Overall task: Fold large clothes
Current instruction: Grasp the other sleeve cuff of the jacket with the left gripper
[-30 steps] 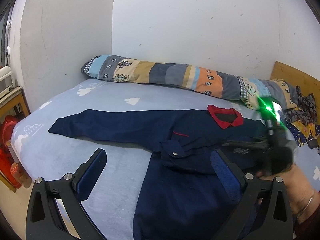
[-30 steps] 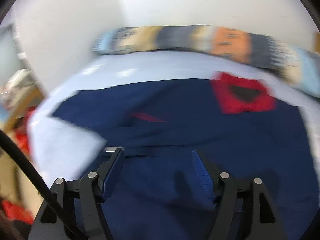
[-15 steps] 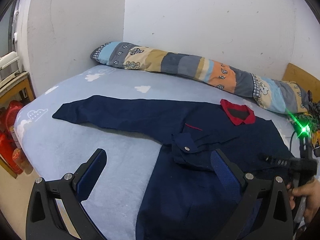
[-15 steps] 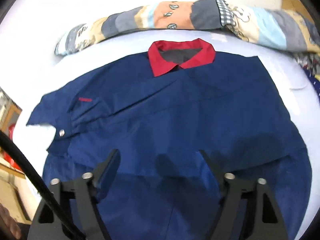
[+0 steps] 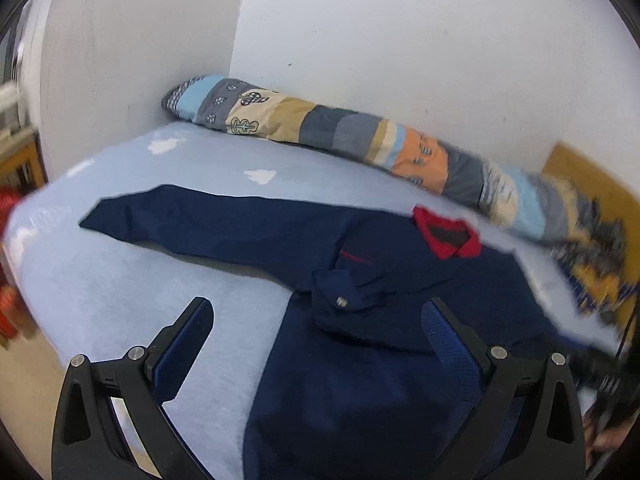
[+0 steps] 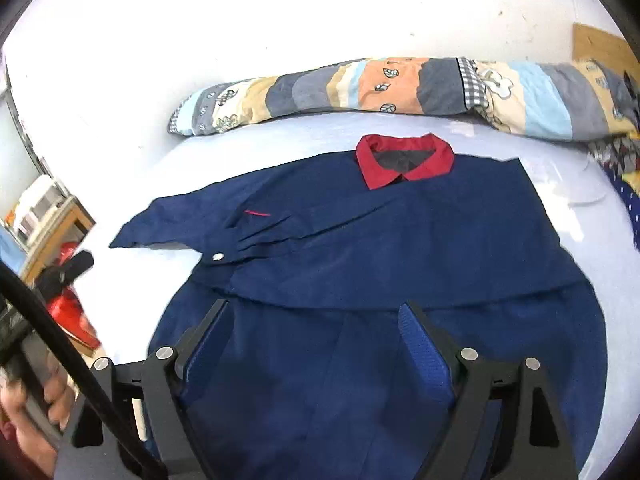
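Note:
A large navy blue shirt (image 5: 360, 380) with a red collar (image 5: 446, 236) lies flat on the bed. One sleeve (image 5: 200, 224) stretches out to the left. The other sleeve is folded across the chest, its cuff with a metal snap (image 5: 341, 301) near the middle. My left gripper (image 5: 318, 320) is open and empty, above the shirt's left edge. In the right wrist view the shirt (image 6: 400, 240) fills the middle, collar (image 6: 404, 160) at the far end. My right gripper (image 6: 316, 316) is open and empty above the shirt's lower body.
The light blue bed sheet (image 5: 120, 288) has white cloud prints. A long patchwork bolster (image 5: 340, 132) lies along the white wall. Patterned cloth (image 5: 600, 264) is piled at the right by a wooden headboard (image 5: 592, 176). A red object (image 6: 74, 312) and wooden furniture (image 6: 60, 228) stand left of the bed.
The right gripper has drawn back from the shirt and now looks over the whole garment. The left view has shifted a little and is blurred. Both grippers stay open.

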`<state>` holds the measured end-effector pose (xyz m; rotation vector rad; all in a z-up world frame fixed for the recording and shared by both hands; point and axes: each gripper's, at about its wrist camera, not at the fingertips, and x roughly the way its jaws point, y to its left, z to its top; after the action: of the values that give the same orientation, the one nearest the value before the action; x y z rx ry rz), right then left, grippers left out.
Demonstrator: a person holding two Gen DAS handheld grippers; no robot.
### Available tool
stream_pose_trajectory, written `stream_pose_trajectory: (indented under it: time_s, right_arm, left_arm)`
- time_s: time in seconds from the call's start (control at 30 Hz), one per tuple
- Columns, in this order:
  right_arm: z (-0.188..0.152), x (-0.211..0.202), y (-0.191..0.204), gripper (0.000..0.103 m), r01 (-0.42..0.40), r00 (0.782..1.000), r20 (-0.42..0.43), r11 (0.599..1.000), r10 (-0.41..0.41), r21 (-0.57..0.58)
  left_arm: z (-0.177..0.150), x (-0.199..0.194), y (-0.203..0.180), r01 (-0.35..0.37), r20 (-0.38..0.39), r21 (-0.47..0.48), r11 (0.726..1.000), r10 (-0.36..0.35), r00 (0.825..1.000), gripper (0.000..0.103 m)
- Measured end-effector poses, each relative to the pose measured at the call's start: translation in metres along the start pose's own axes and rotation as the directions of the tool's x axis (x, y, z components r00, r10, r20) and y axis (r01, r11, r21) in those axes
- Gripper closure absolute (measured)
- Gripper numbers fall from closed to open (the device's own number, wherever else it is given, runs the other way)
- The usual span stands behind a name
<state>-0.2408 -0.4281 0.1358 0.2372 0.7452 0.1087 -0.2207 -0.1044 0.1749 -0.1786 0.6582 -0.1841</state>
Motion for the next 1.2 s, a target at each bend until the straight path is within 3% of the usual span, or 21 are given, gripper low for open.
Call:
stream_pose_trajectory:
  time_s: [0.17, 0.27, 0.37, 0.43, 0.47, 0.6, 0.73, 0.83, 0.87, 0.93, 1.2]
  right_arm:
    - [0.004, -0.011, -0.010, 0.015, 0.015, 1.000, 0.023, 1.000, -0.015, 0.004]
    - [0.005, -0.016, -0.014, 0.015, 0.003, 0.999, 0.042, 1.000, -0.003, 0.005]
    - [0.009, -0.019, -0.012, 0.015, -0.013, 0.999, 0.051, 1.000, 0.013, -0.001]
    - [0.011, -0.021, -0.010, 0.015, -0.020, 0.998, 0.056, 1.000, 0.021, -0.010]
    - [0.011, -0.021, -0.008, 0.015, -0.026, 0.998, 0.056, 0.999, 0.027, -0.019]
    - [0.011, -0.020, -0.002, 0.015, -0.030, 0.998, 0.051, 0.999, 0.032, -0.043]
    - [0.011, -0.013, -0.001, 0.015, -0.035, 0.999, 0.034, 0.999, 0.036, -0.040]
    - [0.011, -0.005, -0.003, 0.015, -0.039, 0.999, 0.015, 0.999, 0.040, -0.028]
    - [0.010, -0.001, -0.003, 0.015, -0.040, 0.999, 0.006, 0.999, 0.041, -0.027]
    - [0.010, 0.005, -0.003, 0.015, -0.037, 0.999, -0.009, 0.999, 0.036, -0.033]
    - [0.003, 0.025, -0.002, 0.015, -0.036, 0.998, -0.048, 0.999, 0.034, -0.038]
  left_arm:
    - [0.033, 0.011, 0.068, 0.017, -0.013, -0.163, 0.986, -0.020, 1.000, 0.000]
    - [0.044, 0.035, 0.132, -0.004, -0.078, -0.304, 0.953, -0.020, 0.997, 0.000]
    - [0.046, 0.061, 0.206, 0.003, -0.109, -0.472, 0.881, -0.062, 0.992, 0.000]
    - [0.044, 0.078, 0.257, -0.030, -0.120, -0.574, 0.818, -0.048, 0.992, 0.007]
    - [0.042, 0.085, 0.273, -0.045, -0.126, -0.603, 0.797, -0.039, 0.991, 0.018]
    - [0.040, 0.111, 0.334, -0.093, -0.142, -0.678, 0.729, -0.006, 0.990, 0.028]
    - [0.036, 0.136, 0.373, -0.046, -0.106, -0.742, 0.668, -0.050, 0.993, 0.034]
    - [0.028, 0.157, 0.401, -0.023, -0.075, -0.803, 0.596, -0.063, 0.995, 0.040]
    - [0.024, 0.162, 0.410, 0.004, -0.046, -0.827, 0.561, -0.076, 0.996, 0.043]
    - [0.022, 0.169, 0.421, 0.049, 0.006, -0.852, 0.521, -0.084, 0.996, 0.045]
    - [0.042, 0.208, 0.449, 0.076, 0.082, -0.841, 0.536, -0.013, 0.997, 0.048]
